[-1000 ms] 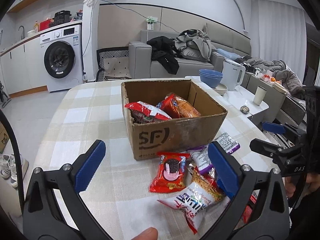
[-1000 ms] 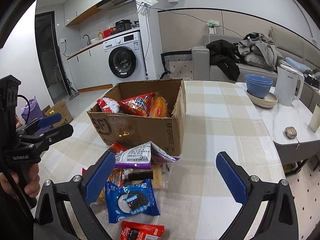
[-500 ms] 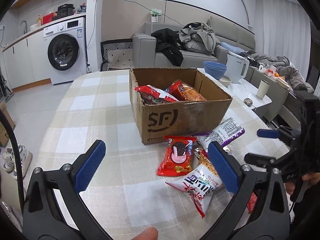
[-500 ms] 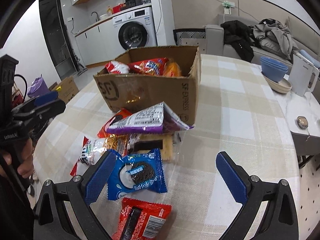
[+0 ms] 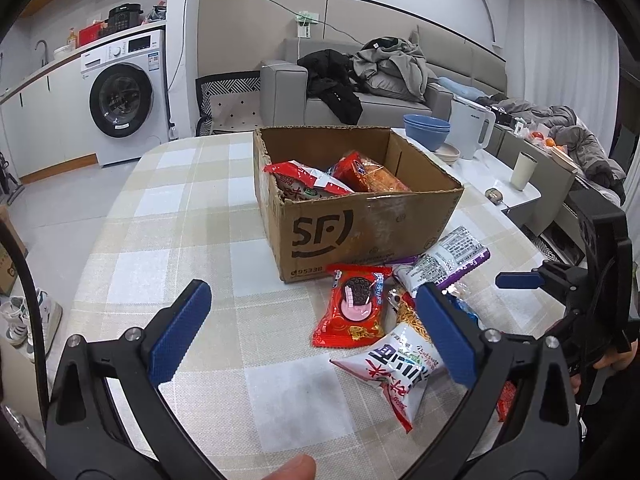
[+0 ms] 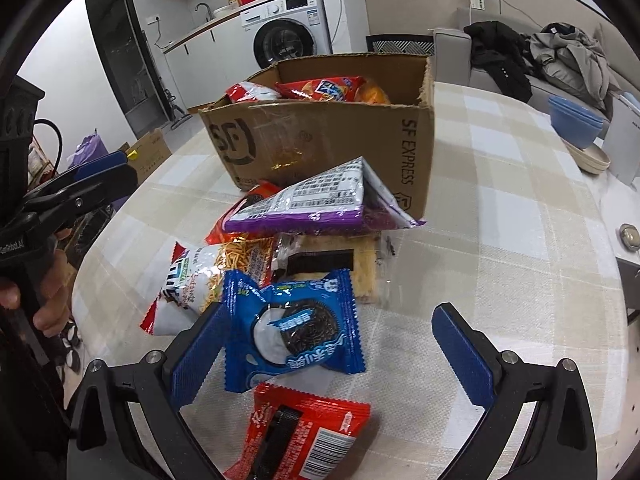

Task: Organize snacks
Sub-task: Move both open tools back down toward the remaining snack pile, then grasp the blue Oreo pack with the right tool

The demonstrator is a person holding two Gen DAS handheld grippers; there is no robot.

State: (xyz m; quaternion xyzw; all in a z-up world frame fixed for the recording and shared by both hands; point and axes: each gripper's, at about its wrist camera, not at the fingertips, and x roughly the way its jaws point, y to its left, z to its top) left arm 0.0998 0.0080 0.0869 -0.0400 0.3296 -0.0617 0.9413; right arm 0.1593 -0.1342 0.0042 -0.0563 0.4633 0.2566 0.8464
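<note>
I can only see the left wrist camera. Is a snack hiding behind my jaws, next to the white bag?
Observer: Yes. The right wrist view shows a blue cookie packet lying partly between the right gripper's open jaws.
Child: Are there more snacks I can't see?
Observer: A red packet with a barcode lies closest to that gripper, just in front of the blue one.
Child: What's under the purple bag?
Observer: A clear-wrapped cracker pack, partly tucked beneath it.
</note>
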